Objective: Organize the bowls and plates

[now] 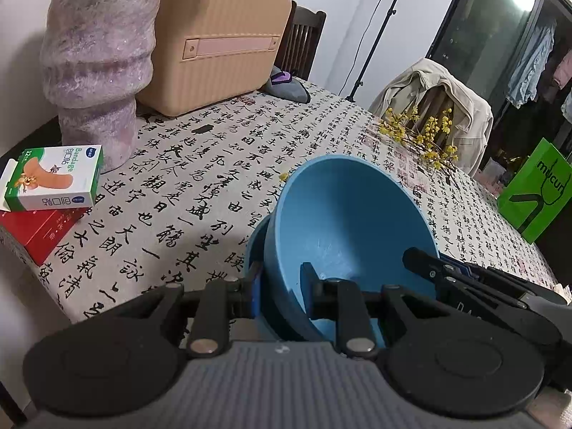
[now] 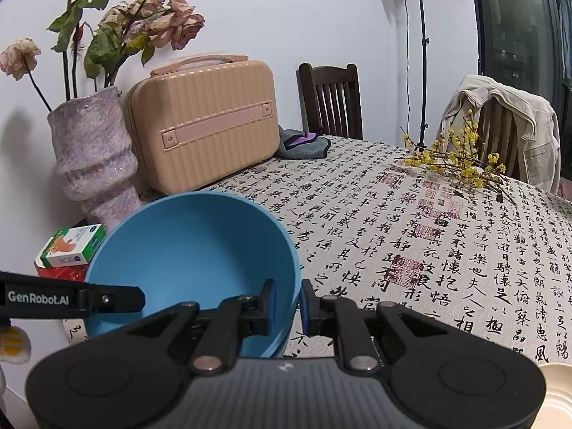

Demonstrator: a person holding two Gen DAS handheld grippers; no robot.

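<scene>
A blue bowl [image 1: 343,221] hangs tilted over the table with the calligraphy cloth [image 1: 200,164], held from both sides. My left gripper [image 1: 280,282] is shut on its near rim, one pad inside the bowl and one outside. The right gripper [image 1: 422,261] comes in from the right of that view and reaches the bowl's right edge. In the right wrist view the same blue bowl [image 2: 193,250] fills the lower left, and my right gripper [image 2: 287,300] is shut on its right rim. The left gripper's finger [image 2: 114,298] reaches the bowl's left edge. A cream plate [image 2: 557,393] shows at the bottom right corner.
At the table's back left stand a mottled pink vase [image 2: 93,164] and a tan suitcase [image 2: 203,125]. A bandage box [image 1: 53,178] lies on a red box [image 1: 39,232]. Yellow flower branches [image 2: 461,161], a green bag [image 1: 536,193], two chairs and a lamp stand [image 2: 423,71] edge the far side.
</scene>
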